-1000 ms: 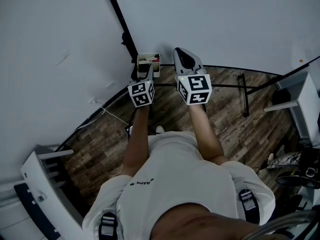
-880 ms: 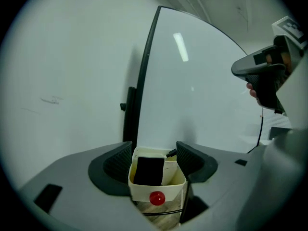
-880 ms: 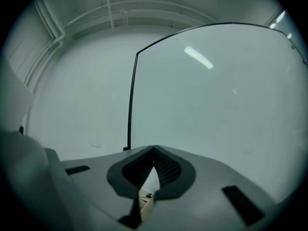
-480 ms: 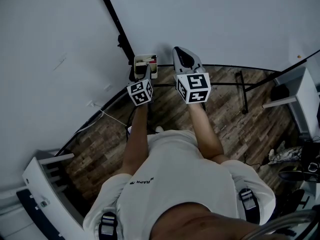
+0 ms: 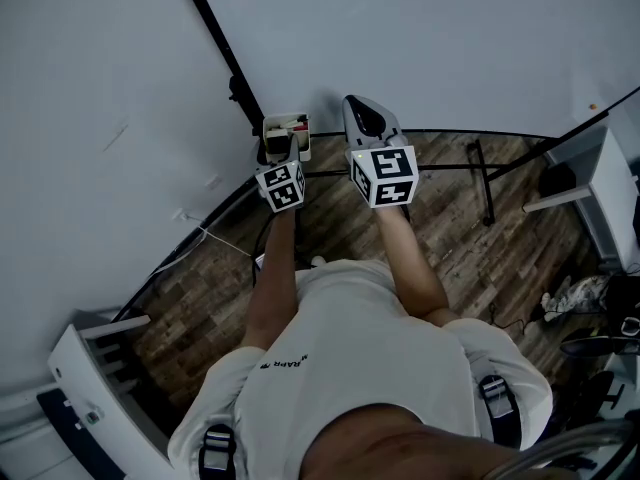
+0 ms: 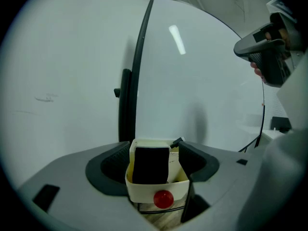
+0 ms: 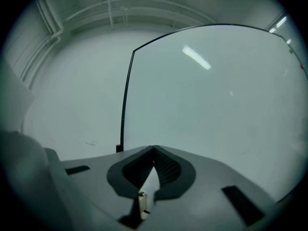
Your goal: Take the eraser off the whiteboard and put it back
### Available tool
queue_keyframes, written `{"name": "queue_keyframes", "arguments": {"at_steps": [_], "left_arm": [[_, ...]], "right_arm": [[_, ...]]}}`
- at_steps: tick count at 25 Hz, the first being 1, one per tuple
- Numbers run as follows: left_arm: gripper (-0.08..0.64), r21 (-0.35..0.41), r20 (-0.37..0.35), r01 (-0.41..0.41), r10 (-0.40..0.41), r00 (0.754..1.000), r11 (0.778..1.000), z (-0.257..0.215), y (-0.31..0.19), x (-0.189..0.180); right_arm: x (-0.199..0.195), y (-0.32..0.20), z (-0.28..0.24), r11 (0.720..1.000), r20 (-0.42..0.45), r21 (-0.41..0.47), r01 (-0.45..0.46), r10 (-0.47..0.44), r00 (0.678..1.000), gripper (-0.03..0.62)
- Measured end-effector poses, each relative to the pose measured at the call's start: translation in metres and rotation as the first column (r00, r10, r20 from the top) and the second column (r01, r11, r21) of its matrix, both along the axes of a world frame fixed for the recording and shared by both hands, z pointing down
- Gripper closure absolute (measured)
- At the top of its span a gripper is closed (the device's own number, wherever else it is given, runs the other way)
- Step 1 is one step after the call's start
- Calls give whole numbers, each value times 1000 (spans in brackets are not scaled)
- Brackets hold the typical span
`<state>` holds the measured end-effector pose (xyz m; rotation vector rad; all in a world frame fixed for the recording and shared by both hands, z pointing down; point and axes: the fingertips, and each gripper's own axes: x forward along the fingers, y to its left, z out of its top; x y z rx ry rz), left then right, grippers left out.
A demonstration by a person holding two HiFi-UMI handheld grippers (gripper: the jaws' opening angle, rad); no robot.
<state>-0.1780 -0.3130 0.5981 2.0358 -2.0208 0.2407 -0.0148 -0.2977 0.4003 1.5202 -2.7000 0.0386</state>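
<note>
A black eraser (image 6: 150,163) stands upright in a cream holder box (image 6: 166,184) with a red dot on its front, fixed at the whiteboard's (image 6: 197,81) lower left edge. My left gripper (image 6: 154,150) is open, its jaws wide on either side of the box, and the pads do not press on the eraser. From the head view the left gripper (image 5: 279,156) sits right at the holder box (image 5: 287,127). My right gripper (image 7: 154,150) is shut with nothing in it and points at the whiteboard (image 7: 216,100). The right gripper (image 5: 359,110) hovers just right of the holder.
A black frame bar (image 5: 215,43) marks the whiteboard's left edge, with a plain wall (image 5: 90,98) beyond it. Black stand legs (image 5: 482,180) and a white cable (image 5: 215,233) lie on the wooden floor. White furniture stands at the lower left (image 5: 85,373) and at the right (image 5: 612,203).
The left gripper has sunk slightly at the holder. The right gripper holds its place. The head view has shifted a little.
</note>
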Motion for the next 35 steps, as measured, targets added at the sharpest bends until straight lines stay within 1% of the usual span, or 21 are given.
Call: {"name": "queue_keyframes", "arguments": {"at_steps": [3, 8, 15, 17, 18, 22, 28, 31, 35], "left_arm": [[255, -9, -7, 5, -5, 1000, 1000, 6, -4, 0], [256, -26, 5, 16, -16, 1000, 1000, 14, -5, -3], [258, -37, 46, 27, -25, 999, 999, 19, -7, -3], [281, -45, 43, 29, -27, 999, 999, 22, -10, -2], [312, -46, 44, 29, -27, 999, 999, 24, -11, -1], [323, -43, 54, 26, -23, 998, 999, 24, -12, 0], [325, -26, 41, 14, -13, 999, 1000, 19, -9, 1], [327, -36, 42, 18, -16, 999, 999, 21, -7, -1], [327, -16, 26, 12, -12, 1000, 1000, 13, -4, -2]], "right_arm": [[1, -1, 0, 1000, -3, 2, -3, 3, 1000, 580], [2, 1, 0, 1000, -8, 4, -5, 5, 1000, 580], [6, -2, -2, 1000, -16, 7, -8, 8, 1000, 580], [8, -4, -2, 1000, -16, 7, -9, 9, 1000, 580], [9, -4, -1, 1000, -17, 7, -9, 9, 1000, 580], [11, -6, -1, 1000, -22, 9, -9, 9, 1000, 580], [11, -5, 0, 1000, -23, 8, -10, 10, 1000, 580], [9, -4, 2, 1000, -22, 5, -7, 7, 1000, 580], [5, -3, 3, 1000, -16, 2, -1, 1, 1000, 580]]}}
